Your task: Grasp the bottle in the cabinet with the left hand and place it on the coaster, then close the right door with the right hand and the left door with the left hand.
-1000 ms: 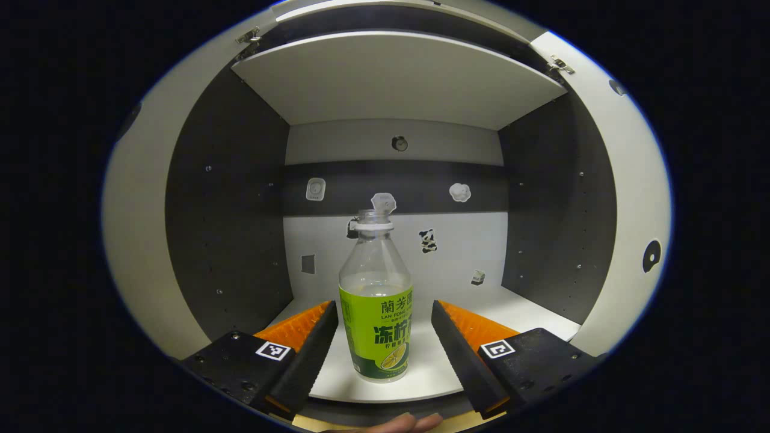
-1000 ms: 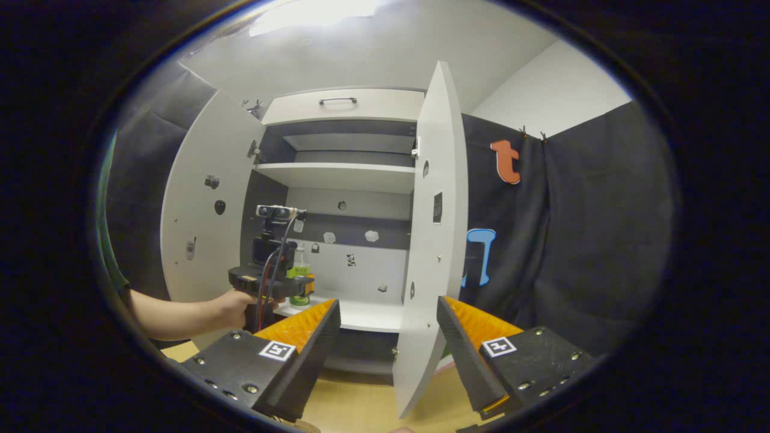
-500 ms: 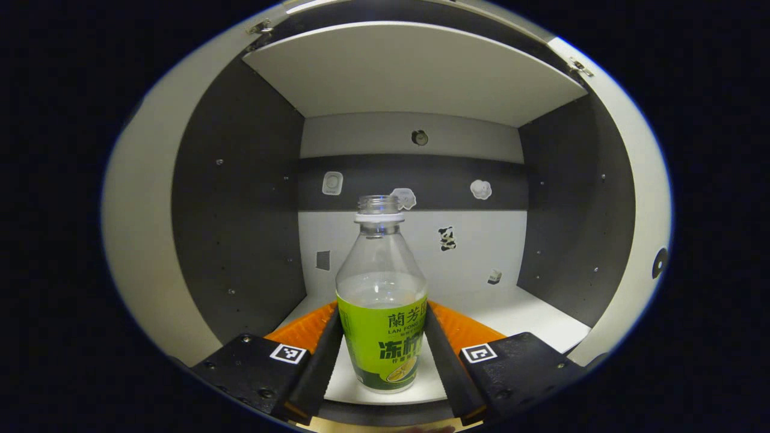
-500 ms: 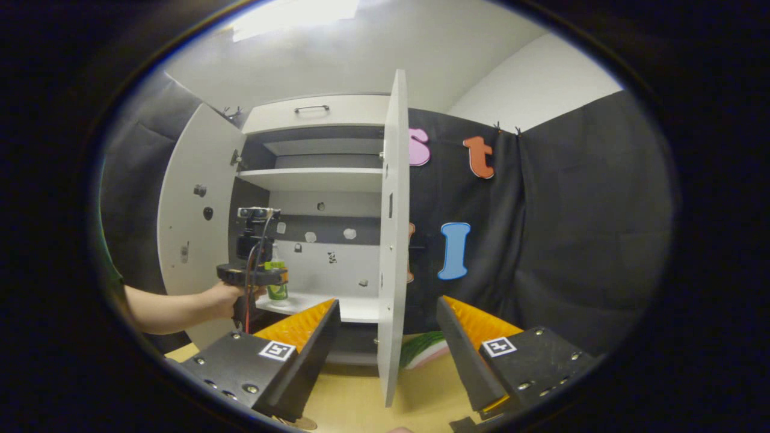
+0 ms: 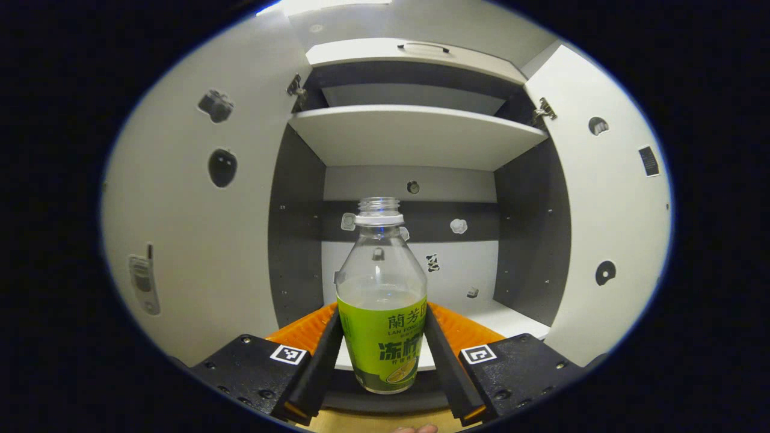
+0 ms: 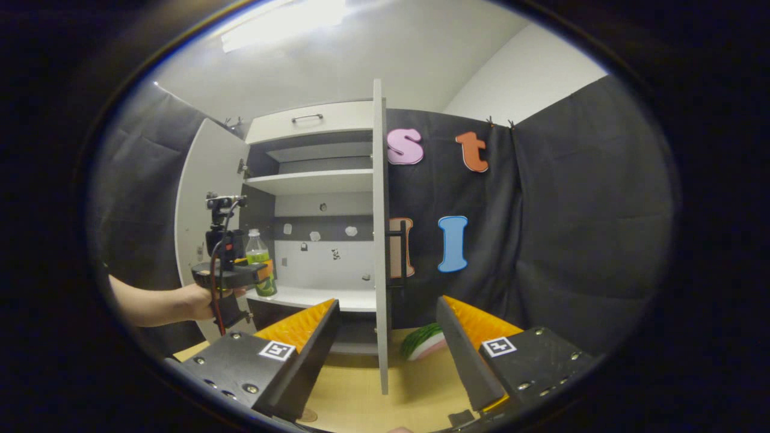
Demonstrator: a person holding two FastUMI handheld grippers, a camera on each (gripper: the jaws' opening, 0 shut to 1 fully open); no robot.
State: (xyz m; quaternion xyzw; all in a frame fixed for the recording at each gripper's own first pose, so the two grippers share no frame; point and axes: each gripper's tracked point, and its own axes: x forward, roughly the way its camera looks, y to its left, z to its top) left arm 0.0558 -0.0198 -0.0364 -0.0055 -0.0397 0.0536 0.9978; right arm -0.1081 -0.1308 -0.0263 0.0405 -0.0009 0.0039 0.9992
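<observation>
An uncapped clear bottle [image 5: 381, 337] with a green label stands upright between my left gripper's fingers [image 5: 316, 361], which press on both sides of the label. My left gripper [image 5: 382, 310] holds it just in front of the cabinet's bottom shelf [image 5: 511, 316]. In the right gripper view a hand [image 6: 192, 300] holds that gripper [image 6: 240, 276] with the bottle [image 6: 260, 264] at the cabinet's left front. The white right door [image 6: 379, 240] stands open, edge-on to me. The left door [image 6: 204, 198] is swung wide. My right gripper [image 6: 388, 305] is open and holds nothing, low over the table.
A green-striped, pink-edged flat thing [image 6: 424, 341] lies on the wooden tabletop [image 6: 361, 397] right of the door's edge. The cabinet has an upper shelf [image 5: 415, 132] and a drawer with a handle [image 6: 313, 118]. Black cloth hangs to the right.
My left gripper closed on the bottle and drew back, carrying it from deep in the cabinet to its front. The right gripper view swung until the right door shows edge-on.
</observation>
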